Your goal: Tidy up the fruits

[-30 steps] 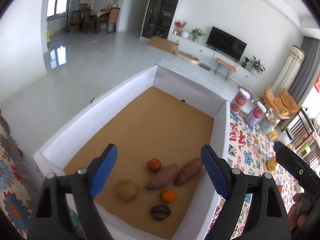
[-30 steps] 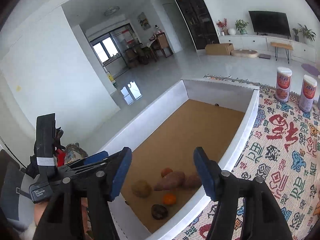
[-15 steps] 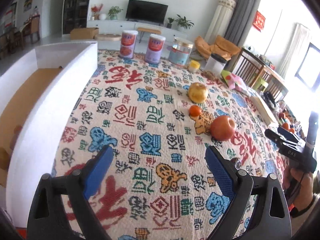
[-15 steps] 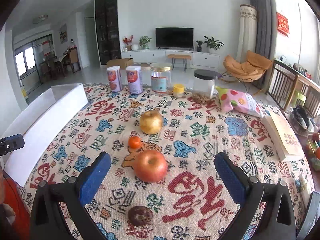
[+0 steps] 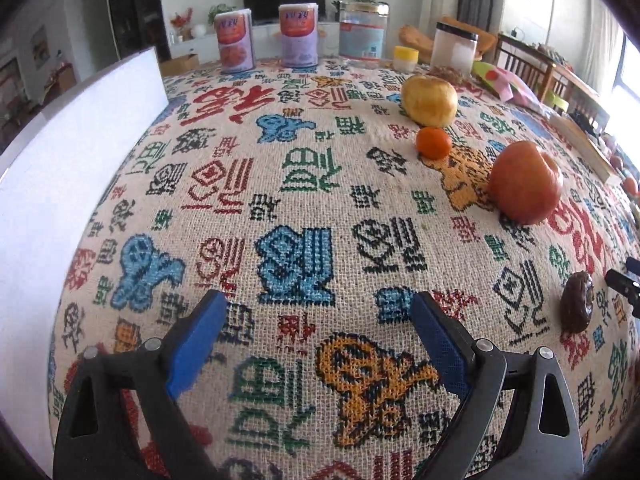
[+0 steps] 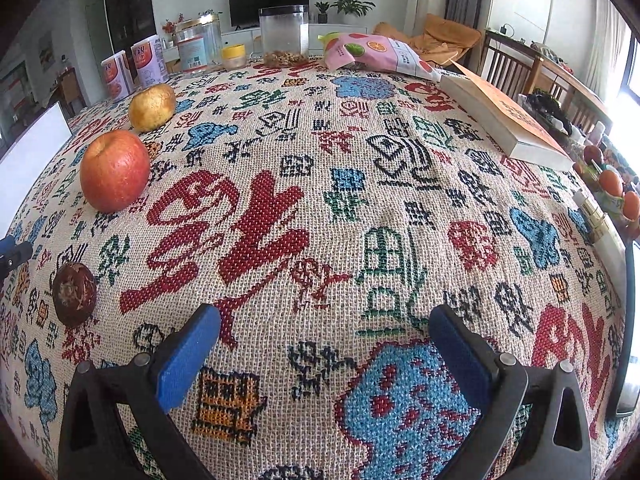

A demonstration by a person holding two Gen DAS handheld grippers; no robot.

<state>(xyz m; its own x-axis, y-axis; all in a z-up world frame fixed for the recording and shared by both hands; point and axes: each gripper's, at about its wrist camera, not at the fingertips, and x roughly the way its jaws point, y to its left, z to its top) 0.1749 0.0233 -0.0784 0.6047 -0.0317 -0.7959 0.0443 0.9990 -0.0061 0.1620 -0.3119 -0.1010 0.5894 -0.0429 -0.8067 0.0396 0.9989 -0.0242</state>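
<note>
On the patterned tablecloth lie a red apple [image 5: 525,182], a small orange [image 5: 434,143], a yellow pear-like fruit [image 5: 429,101] and a dark brown wrinkled fruit [image 5: 577,306]. The right wrist view shows the apple [image 6: 115,170], the yellow fruit [image 6: 152,106] and the dark fruit [image 6: 74,294] at its left. My left gripper [image 5: 318,334] is open and empty, low over the cloth, left of the fruits. My right gripper [image 6: 324,346] is open and empty, low over the cloth, right of the fruits.
A white box wall [image 5: 60,152] stands at the left. Two cans [image 5: 235,42], jars [image 5: 364,30] and a small yellow pot [image 5: 405,58] stand at the back. A snack bag [image 6: 376,54] and a book [image 6: 504,116] lie at the right.
Both grippers swung from the box with its fruits to the tablecloth, then dropped low over the cloth. Both stay open and empty.
</note>
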